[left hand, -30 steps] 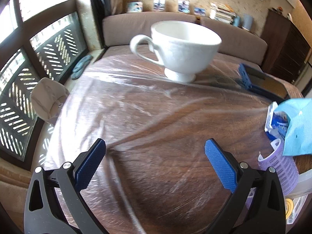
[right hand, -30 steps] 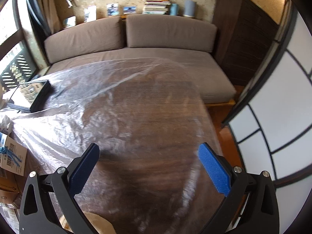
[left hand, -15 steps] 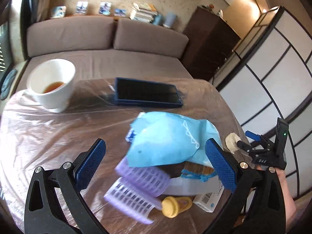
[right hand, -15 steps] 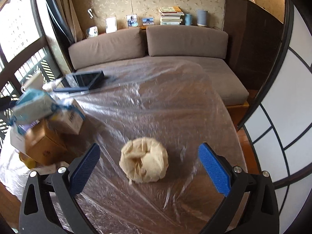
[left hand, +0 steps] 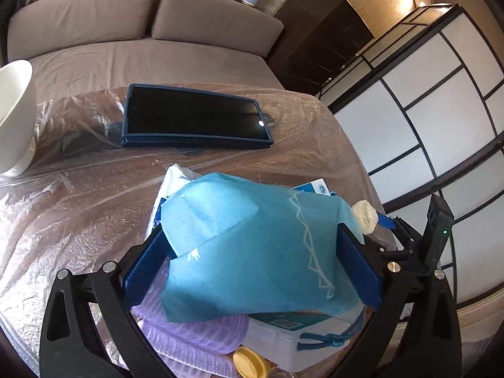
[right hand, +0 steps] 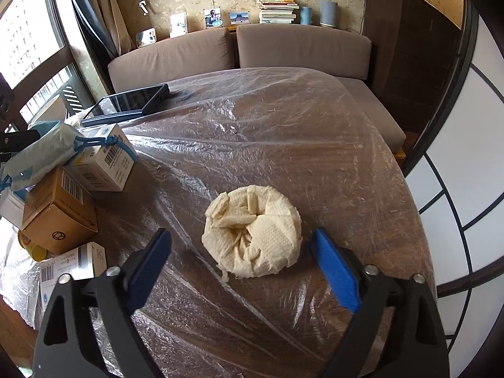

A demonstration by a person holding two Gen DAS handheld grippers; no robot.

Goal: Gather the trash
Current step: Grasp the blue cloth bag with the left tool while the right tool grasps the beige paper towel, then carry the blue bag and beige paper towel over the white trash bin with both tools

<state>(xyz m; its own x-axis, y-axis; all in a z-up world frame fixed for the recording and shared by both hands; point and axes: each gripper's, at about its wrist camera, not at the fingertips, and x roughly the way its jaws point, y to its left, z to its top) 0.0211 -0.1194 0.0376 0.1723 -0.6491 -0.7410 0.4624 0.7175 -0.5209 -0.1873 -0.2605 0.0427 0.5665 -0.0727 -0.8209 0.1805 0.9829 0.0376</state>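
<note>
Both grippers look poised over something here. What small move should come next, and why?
Probably close the right gripper on the crumpled paper towel. It already sits between the open blue fingers, loose on the plastic-covered table. The left gripper similarly brackets the blue cloth bag, so it could close next.

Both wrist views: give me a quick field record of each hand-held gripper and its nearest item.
left hand-held gripper: open, fingers either side of the blue cloth bag
right hand-held gripper: open, straddling the crumpled paper towel
bag rests on: pile of boxes and purple curlers
towel rests on: plastic-covered table
other: tablet, white cup
</note>
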